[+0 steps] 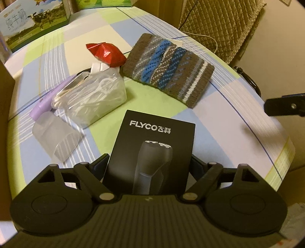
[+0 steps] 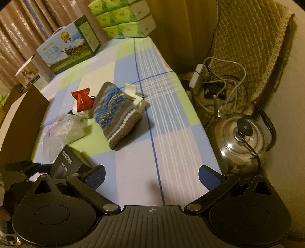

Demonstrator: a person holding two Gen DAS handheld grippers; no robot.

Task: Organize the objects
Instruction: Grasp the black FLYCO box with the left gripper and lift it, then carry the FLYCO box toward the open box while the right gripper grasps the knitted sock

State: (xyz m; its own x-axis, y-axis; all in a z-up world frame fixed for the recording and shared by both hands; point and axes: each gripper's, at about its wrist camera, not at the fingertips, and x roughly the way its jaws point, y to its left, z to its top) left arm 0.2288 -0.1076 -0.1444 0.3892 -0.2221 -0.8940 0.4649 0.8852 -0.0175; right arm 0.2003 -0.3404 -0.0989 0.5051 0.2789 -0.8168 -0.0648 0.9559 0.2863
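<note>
My left gripper [image 1: 149,164] is shut on a black FLYCO shaver box [image 1: 152,152], its fingers pressing both side edges near the table's front. The right wrist view shows the same box [image 2: 64,167] tilted at the lower left. Beyond it lie a clear bag of floss picks [image 1: 95,97], a purple item with a clear cap [image 1: 49,122], a red wrapper [image 1: 106,52] and a brown knitted cloth with blue stripes [image 1: 167,70]. My right gripper [image 2: 151,176] hangs open over the bare checked tablecloth [image 2: 171,133], nothing between its fingers. A white plastic clip [image 2: 135,97] rests behind the cloth [image 2: 116,112].
A milk carton box [image 2: 70,47] and stacked green tissue boxes [image 2: 124,17] stand at the table's far end. Brown cardboard [image 2: 24,118] rises along the left edge. Off the right edge sit a steel kettle [image 2: 242,141], a power strip with cables [image 2: 198,78] and a quilted cover [image 2: 247,38].
</note>
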